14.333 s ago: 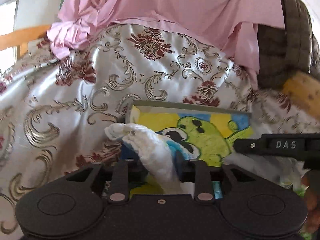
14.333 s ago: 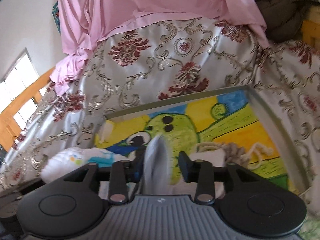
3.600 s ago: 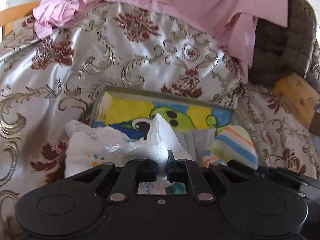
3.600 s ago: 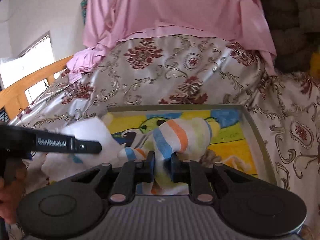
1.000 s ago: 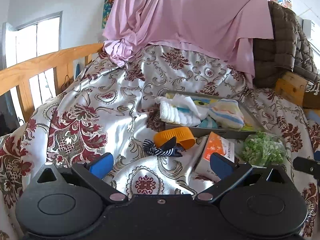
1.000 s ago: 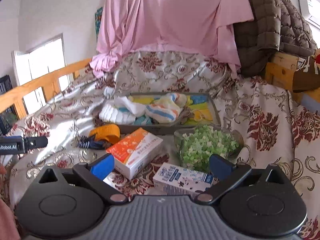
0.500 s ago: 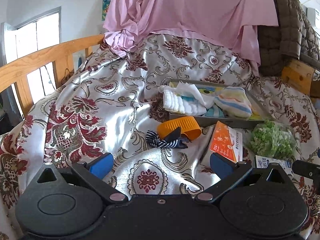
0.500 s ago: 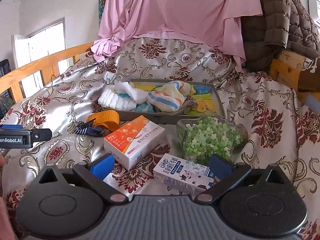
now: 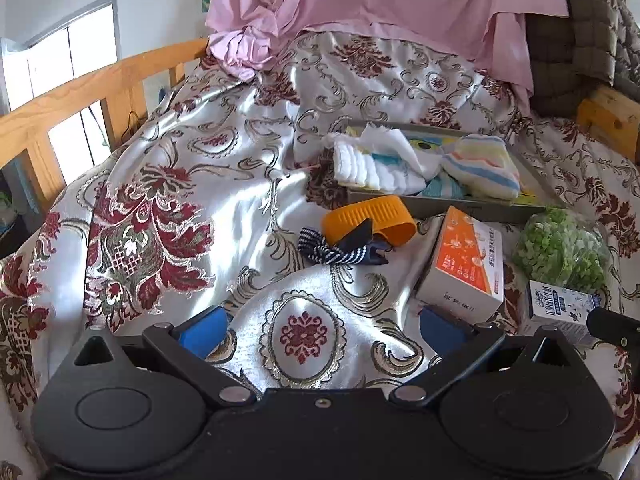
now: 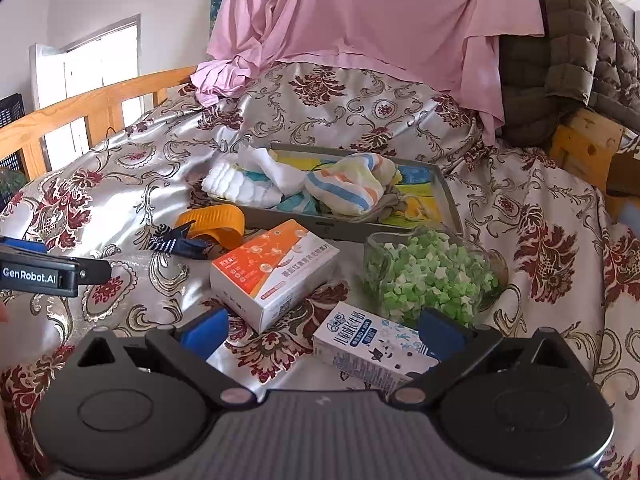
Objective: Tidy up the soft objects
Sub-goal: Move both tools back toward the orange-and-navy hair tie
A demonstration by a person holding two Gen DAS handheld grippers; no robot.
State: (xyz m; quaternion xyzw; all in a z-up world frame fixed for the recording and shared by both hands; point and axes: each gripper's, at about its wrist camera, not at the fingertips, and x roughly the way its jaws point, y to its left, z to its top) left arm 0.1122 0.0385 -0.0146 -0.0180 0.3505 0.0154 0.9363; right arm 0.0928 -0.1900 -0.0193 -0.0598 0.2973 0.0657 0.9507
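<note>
A grey tray (image 10: 449, 196) with a cartoon picture lies on the bed and holds soft things: a folded white cloth (image 10: 240, 186), a white tissue (image 10: 280, 174) and a striped sock bundle (image 10: 352, 188). The tray also shows in the left wrist view (image 9: 452, 205), with the white cloth (image 9: 372, 170) and striped bundle (image 9: 482, 170). A navy striped bow (image 9: 340, 248) lies by an orange band (image 9: 370, 216) in front of the tray. My left gripper (image 9: 324, 328) is open and empty, well back from the tray. My right gripper (image 10: 324, 328) is open and empty above a milk carton (image 10: 368, 344).
An orange-and-white box (image 10: 272, 272), a clear bag of green and white bits (image 10: 432, 276) and the milk carton lie in front of the tray. A wooden bed rail (image 9: 72, 96) runs along the left. A pink sheet (image 10: 380, 12) and brown quilted jacket (image 10: 568, 40) hang behind.
Both grippers, earlier shut on cloths at the tray, are open and drawn back from it. Over the last second both views have shifted a little.
</note>
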